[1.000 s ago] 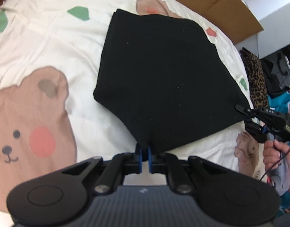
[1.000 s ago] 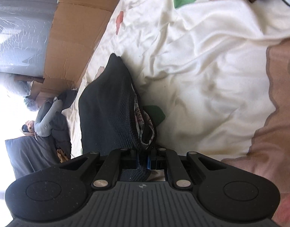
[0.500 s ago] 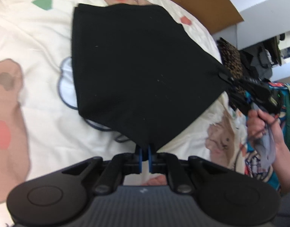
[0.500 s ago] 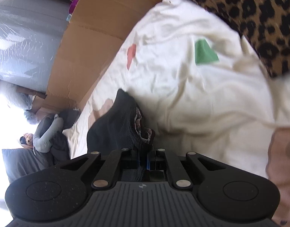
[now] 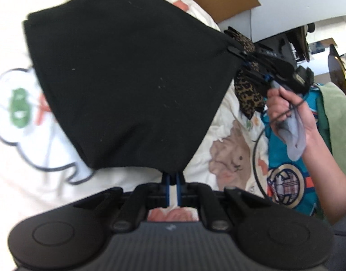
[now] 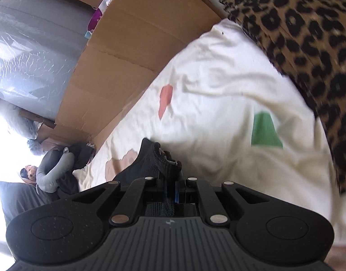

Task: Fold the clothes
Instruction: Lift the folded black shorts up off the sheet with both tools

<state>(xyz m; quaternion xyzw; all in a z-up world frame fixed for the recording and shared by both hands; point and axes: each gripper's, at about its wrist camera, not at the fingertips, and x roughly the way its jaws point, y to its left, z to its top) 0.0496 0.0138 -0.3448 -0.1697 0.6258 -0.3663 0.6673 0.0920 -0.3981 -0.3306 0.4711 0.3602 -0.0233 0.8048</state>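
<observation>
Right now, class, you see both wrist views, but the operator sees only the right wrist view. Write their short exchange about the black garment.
Operator: I see only a bunched black edge in my jaws. How does the rest lie?
Observer: The black garment spreads as one broad folded panel over the bedsheet.
Operator: Is the other gripper on it?
Observer: Yes. The left gripper is shut on the near corner, while your right gripper pinches the corner off to the right.
</observation>
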